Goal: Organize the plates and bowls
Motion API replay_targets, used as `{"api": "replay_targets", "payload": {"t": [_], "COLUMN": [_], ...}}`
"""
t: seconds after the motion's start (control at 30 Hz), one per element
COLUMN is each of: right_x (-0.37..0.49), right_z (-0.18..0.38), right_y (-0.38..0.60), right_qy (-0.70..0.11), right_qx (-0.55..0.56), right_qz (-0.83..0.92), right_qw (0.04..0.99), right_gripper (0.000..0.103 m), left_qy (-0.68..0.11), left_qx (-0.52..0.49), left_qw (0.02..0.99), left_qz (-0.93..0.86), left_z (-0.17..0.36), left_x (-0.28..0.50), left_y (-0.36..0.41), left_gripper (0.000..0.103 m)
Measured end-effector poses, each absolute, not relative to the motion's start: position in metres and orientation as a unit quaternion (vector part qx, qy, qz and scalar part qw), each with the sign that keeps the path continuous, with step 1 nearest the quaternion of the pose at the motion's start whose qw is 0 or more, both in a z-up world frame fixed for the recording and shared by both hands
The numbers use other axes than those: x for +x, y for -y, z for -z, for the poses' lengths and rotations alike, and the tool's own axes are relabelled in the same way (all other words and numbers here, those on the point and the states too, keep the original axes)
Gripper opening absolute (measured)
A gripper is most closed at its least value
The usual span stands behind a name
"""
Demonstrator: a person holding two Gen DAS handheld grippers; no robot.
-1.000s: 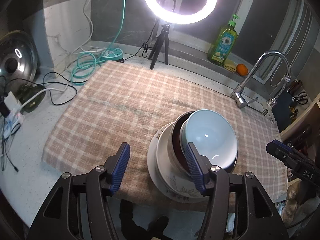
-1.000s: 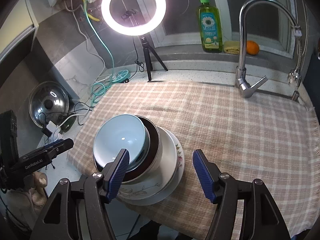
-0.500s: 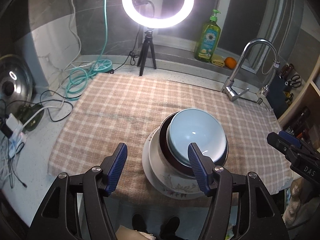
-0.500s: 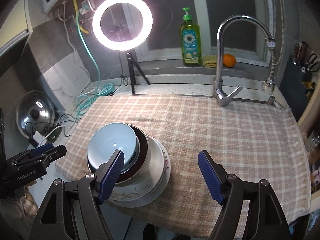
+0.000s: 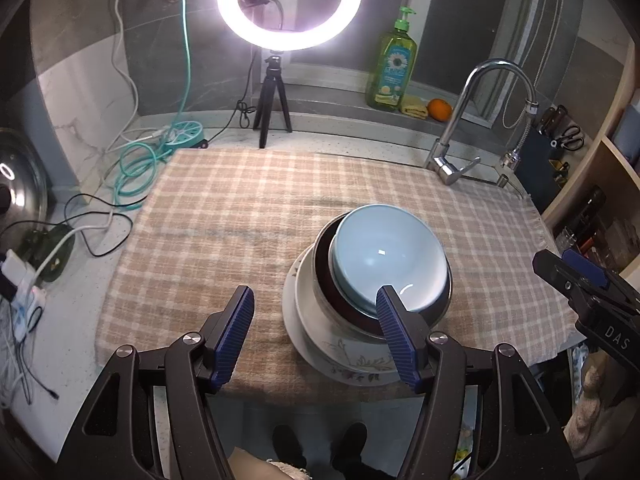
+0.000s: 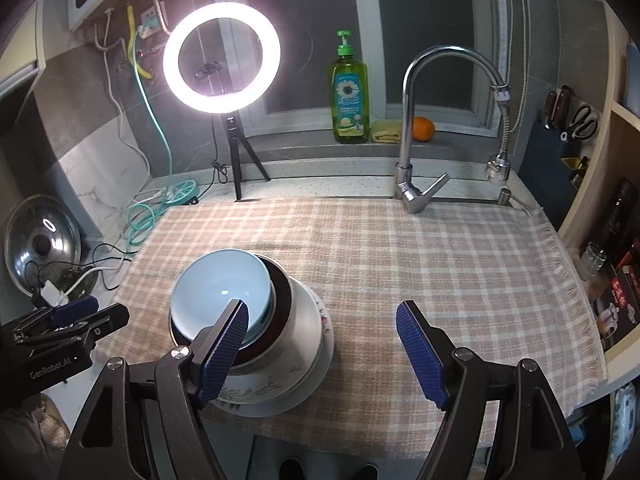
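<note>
A light blue bowl sits nested in a dark brown bowl, which sits in a white floral bowl on a white plate. The stack stands near the front edge of the checked cloth. It also shows in the right wrist view, with the blue bowl on top. My left gripper is open and empty, above and in front of the stack. My right gripper is open and empty, just right of the stack.
A ring light on a tripod stands at the back. A faucet, a green soap bottle and an orange are at the back right. Cables and a pot lid lie left. Shelves stand right.
Both grippers have pulled back and up from the stack, so the whole cloth shows. The stack has not moved.
</note>
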State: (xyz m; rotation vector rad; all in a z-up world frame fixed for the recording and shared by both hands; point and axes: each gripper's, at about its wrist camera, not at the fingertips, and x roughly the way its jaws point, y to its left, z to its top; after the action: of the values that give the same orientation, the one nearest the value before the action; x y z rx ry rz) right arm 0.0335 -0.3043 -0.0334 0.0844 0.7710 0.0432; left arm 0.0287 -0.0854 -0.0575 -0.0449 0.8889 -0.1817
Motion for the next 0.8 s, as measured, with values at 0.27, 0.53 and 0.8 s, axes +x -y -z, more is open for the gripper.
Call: {"api": "replay_targets", "payload": {"t": [0.27,0.53,0.8], "right_x": [0.028,0.026,0.024], "right_z": [0.027,0.025,0.024], "right_y": [0.312,0.314,0.314], "right_qy": [-0.366,-0.362,-0.359], "right_qx": [0.041,0.04,0.037], "right_qz": [-0.006,-0.006,-0.004], "right_qw": [0.93,0.931,0.933], "right_gripper": [0.073,0.074,0.074], "left_qy": [-0.422,-0.416,-0.413], "left_qx": [-0.019,-0.018,-0.017], "left_qw": [0.901,0.903,0.904], "left_qz": [0.1,0.104,0.106], "left_z": [0.053,0.05,0.049], "left_x": [0.027,0.025,0.024], "left_y": [0.092,0.095,0.097], "left_gripper": [0.063,0.067,0.067]}}
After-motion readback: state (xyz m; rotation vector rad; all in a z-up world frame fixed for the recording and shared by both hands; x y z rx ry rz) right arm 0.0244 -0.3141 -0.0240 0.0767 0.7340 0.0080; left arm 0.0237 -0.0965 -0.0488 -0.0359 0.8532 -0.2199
